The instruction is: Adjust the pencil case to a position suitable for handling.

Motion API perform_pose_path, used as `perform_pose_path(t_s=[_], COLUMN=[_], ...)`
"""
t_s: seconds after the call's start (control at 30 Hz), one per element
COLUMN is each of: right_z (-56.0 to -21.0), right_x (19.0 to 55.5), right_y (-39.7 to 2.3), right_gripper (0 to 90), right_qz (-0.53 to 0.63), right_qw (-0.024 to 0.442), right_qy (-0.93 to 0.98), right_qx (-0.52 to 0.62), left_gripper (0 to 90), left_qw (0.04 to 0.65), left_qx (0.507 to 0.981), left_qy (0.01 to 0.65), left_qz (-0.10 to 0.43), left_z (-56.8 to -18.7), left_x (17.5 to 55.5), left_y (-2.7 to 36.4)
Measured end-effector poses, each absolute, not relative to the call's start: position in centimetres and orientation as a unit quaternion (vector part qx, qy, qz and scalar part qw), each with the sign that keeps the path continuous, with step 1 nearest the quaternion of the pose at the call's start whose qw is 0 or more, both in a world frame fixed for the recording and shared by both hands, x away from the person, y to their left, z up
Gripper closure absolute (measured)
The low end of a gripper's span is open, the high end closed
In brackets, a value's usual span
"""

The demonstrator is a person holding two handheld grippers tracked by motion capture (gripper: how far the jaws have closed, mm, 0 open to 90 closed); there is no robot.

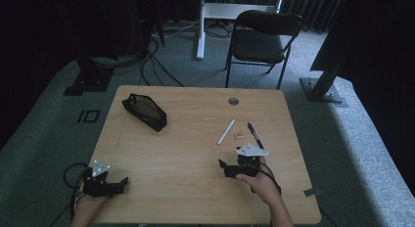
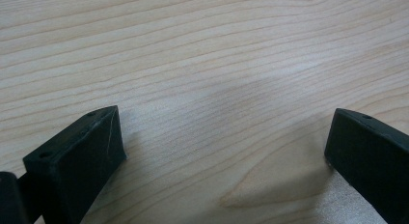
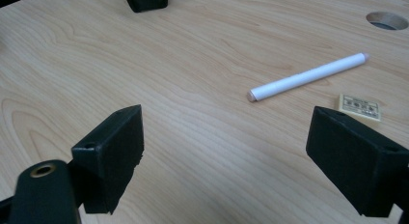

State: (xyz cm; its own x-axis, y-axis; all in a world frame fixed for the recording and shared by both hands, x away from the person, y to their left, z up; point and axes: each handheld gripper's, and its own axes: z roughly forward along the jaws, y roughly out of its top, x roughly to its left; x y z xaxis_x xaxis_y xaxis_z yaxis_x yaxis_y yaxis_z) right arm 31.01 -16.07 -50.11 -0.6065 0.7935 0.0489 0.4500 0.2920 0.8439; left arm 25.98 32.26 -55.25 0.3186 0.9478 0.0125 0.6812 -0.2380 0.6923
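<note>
In the right gripper view the black pencil case (image 3: 145,0) at the far edge is cut off by the top of the picture, leaving just its near end. The round cable hole (image 3: 388,20) at far right is clipped by the edge too. Print on the small yellowish eraser (image 3: 360,106) is too fine to read. In the high view the blue pen (image 1: 255,135) is too small to show any detail, and the person's forearms are cut off at the bottom edge.
</note>
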Motion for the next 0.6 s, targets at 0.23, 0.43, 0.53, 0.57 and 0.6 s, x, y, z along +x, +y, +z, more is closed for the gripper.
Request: perform_pose_path(t_s=[0.23, 0.43, 0.53, 0.57, 0.6], right_z=[-50.0, -50.1, -50.1, -50.1, -50.1], right_x=[31.5, 31.9, 32.1, 32.2, 32.3], right_y=[-15.1, -14.1, -13.7, -13.5, -13.4], right_gripper=[12.8, 13.0, 13.1, 13.1, 13.2], right_qz=[0.444, 0.446, 0.447, 0.446, 0.445], right_qw=[0.192, 0.192, 0.192, 0.193, 0.193], right_qy=[0.782, 0.786, 0.788, 0.790, 0.791], right_qx=[0.393, 0.383, 0.378, 0.374, 0.373], left_gripper=[0.2, 0.3, 0.3, 0.2, 0.3], left_qw=[0.300, 0.300, 0.300, 0.300, 0.300], left_qx=[0.755, 0.755, 0.754, 0.754, 0.755], left_qy=[0.540, 0.540, 0.540, 0.540, 0.540], left_qz=[0.223, 0.222, 0.222, 0.222, 0.222], left_z=[-55.3, -55.3, -55.3, -55.3, -55.3], left_x=[26.0, 26.0, 26.0, 26.0, 26.0], left_y=[32.3, 32.3, 32.3, 32.3, 32.3])
